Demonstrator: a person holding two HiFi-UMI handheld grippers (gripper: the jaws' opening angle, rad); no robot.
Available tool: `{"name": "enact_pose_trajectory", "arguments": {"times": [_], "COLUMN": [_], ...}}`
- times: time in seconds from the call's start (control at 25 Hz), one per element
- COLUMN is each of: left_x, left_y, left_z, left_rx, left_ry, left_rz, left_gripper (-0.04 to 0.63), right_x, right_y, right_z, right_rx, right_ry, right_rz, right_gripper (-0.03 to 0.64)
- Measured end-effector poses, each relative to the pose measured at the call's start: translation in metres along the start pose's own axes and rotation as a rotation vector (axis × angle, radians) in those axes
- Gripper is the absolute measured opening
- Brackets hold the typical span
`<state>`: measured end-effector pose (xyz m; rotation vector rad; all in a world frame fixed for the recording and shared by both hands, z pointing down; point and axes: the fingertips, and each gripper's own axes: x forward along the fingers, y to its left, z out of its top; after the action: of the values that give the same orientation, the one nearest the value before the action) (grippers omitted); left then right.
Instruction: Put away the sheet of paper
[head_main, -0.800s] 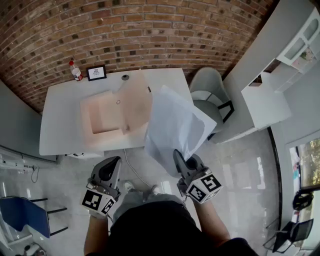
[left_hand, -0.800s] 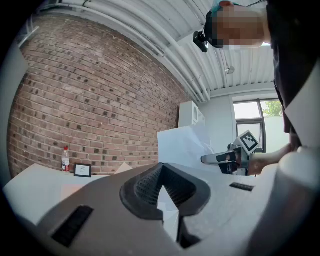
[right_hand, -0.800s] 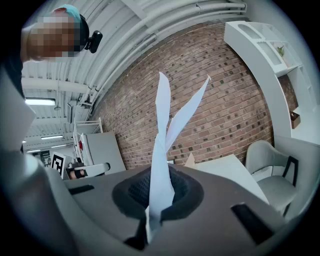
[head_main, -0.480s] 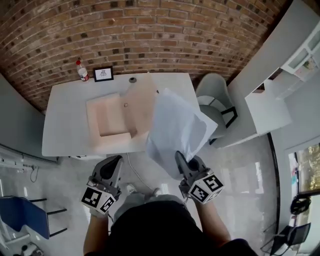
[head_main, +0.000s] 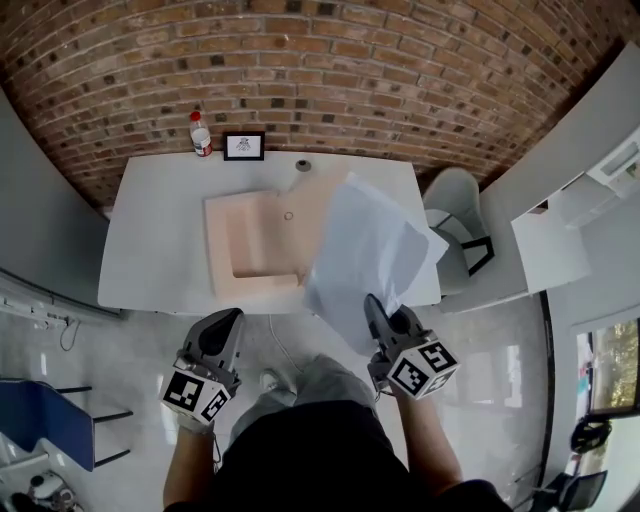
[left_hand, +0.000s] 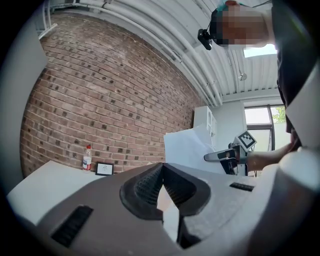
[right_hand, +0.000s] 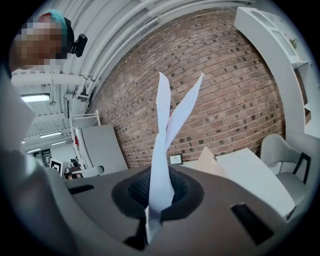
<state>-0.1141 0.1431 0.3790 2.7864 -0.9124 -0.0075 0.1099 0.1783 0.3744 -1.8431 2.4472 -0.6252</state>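
Note:
A large white sheet of paper (head_main: 372, 258) hangs in the air over the table's near right corner, pinched at its near edge by my right gripper (head_main: 376, 312), which is shut on it. In the right gripper view the sheet of paper (right_hand: 164, 145) rises edge-on from between the closed jaws. An open pale pink box (head_main: 252, 246) with its lid raised lies on the white table (head_main: 155, 245), left of the sheet. My left gripper (head_main: 222, 332) is held over the floor in front of the table; its jaws (left_hand: 162, 187) are shut with nothing between them.
A small bottle with a red cap (head_main: 200, 133), a framed picture (head_main: 244, 146) and a small round object (head_main: 303, 165) stand along the table's far edge by the brick wall. A grey chair (head_main: 460, 215) sits right of the table, white shelving (head_main: 590, 200) beyond it.
The head view has shifted, so the table now sits lower and more to the right in frame. Both grippers stay in front of the table; the right one still holds the sheet.

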Motion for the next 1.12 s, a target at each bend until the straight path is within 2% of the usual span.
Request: {"name": "enact_pose_trajectory", "arguments": {"times": [0.2,0.52,0.8,0.96,1.12], "left_x": [0.006,0.043,0.077,0.083,0.084], "left_y": [0.029,0.066,0.099,0.115,0.130], "left_z": [-0.007,-0.010,-0.025,-0.035,-0.057], "left_rx": [-0.010,-0.008,-0.045,-0.095,-0.091], "left_ry": [0.014,0.040,0.112,0.141,0.185], "left_rz": [0.049,0.171,0.314,0.385,0.414], "left_gripper": [0.002,0.002,0.002,0.002,0.002], "right_x": [0.039,0.115,0.181,0.205,0.223], "right_y": [-0.012,-0.046,-0.075,-0.085,-0.096], "right_z": [-0.002,0.006,-0.001,-0.015,-0.032], "right_rx": [0.005,0.016,0.022,0.011,0.007], "right_ry": [0.036,0.128,0.255,0.345,0.424], "right_rz": [0.026,0.134,0.237,0.286,0.289], "right_gripper": [0.006,0.006,0.006,0.006,0.006]}}
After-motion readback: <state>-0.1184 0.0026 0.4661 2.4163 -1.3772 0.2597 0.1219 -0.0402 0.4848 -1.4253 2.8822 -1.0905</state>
